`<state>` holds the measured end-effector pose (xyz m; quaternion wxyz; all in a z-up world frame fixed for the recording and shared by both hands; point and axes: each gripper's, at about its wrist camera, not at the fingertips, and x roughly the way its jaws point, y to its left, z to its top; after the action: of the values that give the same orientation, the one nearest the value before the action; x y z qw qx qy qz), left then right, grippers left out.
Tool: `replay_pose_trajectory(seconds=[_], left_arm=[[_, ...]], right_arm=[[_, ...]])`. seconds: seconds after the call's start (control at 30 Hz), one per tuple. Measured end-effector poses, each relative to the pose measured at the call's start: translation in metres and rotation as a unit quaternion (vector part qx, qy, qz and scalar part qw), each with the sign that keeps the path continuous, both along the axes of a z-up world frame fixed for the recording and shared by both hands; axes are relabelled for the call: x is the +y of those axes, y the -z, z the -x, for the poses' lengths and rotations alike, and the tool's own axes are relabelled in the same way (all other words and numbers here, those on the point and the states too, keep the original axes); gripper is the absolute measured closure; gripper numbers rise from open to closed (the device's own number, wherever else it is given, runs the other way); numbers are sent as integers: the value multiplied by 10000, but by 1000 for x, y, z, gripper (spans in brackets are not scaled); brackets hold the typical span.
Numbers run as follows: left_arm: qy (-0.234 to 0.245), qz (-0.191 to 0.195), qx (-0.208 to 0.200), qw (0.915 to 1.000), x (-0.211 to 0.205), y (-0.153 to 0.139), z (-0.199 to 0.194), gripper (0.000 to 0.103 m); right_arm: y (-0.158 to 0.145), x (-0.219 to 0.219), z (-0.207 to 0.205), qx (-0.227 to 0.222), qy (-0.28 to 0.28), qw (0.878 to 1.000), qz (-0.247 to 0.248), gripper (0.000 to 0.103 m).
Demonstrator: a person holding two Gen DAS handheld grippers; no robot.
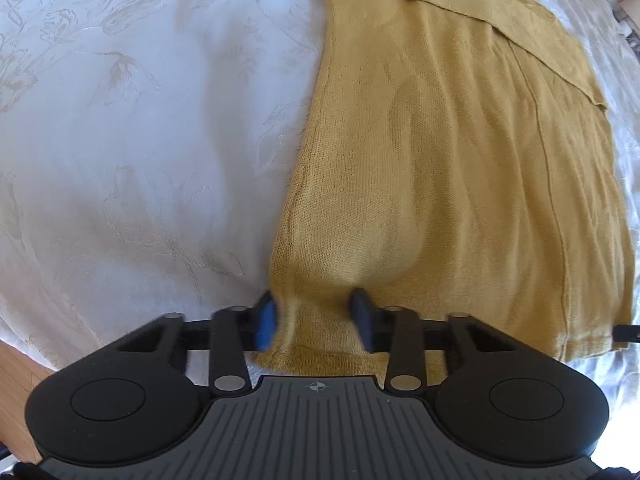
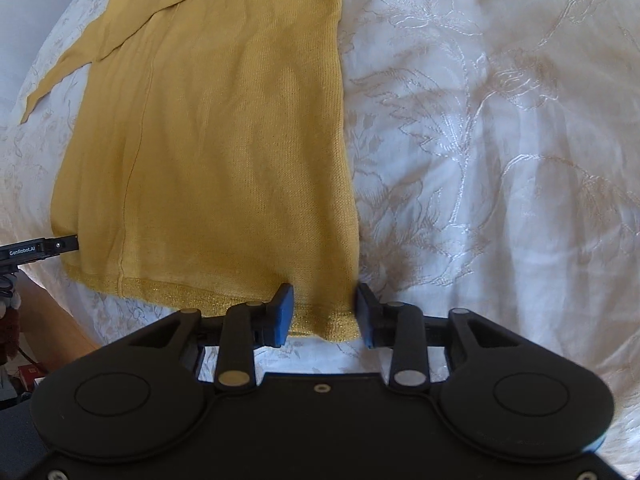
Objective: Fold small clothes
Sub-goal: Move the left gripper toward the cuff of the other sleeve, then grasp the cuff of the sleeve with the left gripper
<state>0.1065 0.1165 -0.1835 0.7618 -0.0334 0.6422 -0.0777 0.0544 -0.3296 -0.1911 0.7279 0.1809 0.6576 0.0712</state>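
1. mustard knit top [image 1: 440, 160] spread flat on a white flower-stitched bedspread [image 1: 140, 140], bottom hem nearest both cameras.
2. left gripper [image 1: 314, 318] over the hem's left corner; fingers [image 1: 266, 320] apart, not clamped, with the corner cloth puckered up between them and touching the blue pad.
3. right gripper [image 2: 325, 312] over the hem's right corner; fingers [image 2: 284, 312] likewise apart and released, glittery hem band lying flat between them, outer finger right at the side edge.
4. long side edges running straight away from both corners, left one slightly bowed.
5. one sleeve [image 1: 480, 20] folded slantwise across the far part of the top; the same sleeve's end [image 2: 52, 80] trailing off the left edge onto the bedspread in the right wrist view.
6. wide bare bedspread left of the top in the left wrist view and right of it in the right wrist view.
7. near edge of the bedspread just behind the left gripper, wooden floor [image 1: 20, 372] showing past it.
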Motion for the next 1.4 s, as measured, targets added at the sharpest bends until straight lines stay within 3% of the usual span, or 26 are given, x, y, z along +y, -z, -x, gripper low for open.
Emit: replay_pose_trajectory(seconds=[0.03,0.1,0.2,0.3,0.4,0.43,0.47,0.53,0.6,0.67,0.73,0.8,0.87,0.93,1.17,1.4], left_arm=[[8,27,14,10000,1,-6,0,90],[5,93,-31,10000,5,-18,3,95],[-132,-36,84,9999,18,-17,5,96],[-285,-260,417,9984,28,4,3,95],[-422,-294,567,9971,27,13,-2,93],[-408,-277,559,9972,25,12,-3,91],[-395,-258,551,9974,24,11,-4,89],[-420,-125,524,9977,27,6,-5,79],[-522,111,495,9973,30,2,-9,71],[-671,329,351,9966,37,-9,-11,52],[-730,424,85,9964,42,-24,-14,34],[-727,367,-194,9965,45,-39,-20,27],[-740,297,-554,9953,52,-52,-35,26],[-841,291,-752,9932,61,-61,-54,22],[-1253,307,-1218,9841,108,-75,-133,19],[-1682,83,-1564,9732,167,-75,-208,19]], right_arm=[[-12,7,9,-2,-67,10000,58,90],[-24,9,10,-45,-154,9996,210,90],[-27,3,11,76,34,9988,479,90],[-11,-2,8,297,309,9984,379,90],[-1,5,1,517,365,9972,387,78],[-1,9,0,519,315,9973,418,70],[-2,14,-1,490,261,9975,448,64],[-9,24,-5,397,202,9978,497,35],[-16,31,-9,305,173,9982,484,24],[-24,36,-16,235,176,9981,549,22],[-35,42,-25,89,228,9977,638,14],[-45,49,-34,-99,292,9972,682,8],[-56,55,-49,-337,343,9962,721,8],[-67,62,-64,-583,372,9949,730,1],[-95,87,-113,-1366,457,9885,459,1],[-104,137,-152,-1647,426,9853,173,1]])
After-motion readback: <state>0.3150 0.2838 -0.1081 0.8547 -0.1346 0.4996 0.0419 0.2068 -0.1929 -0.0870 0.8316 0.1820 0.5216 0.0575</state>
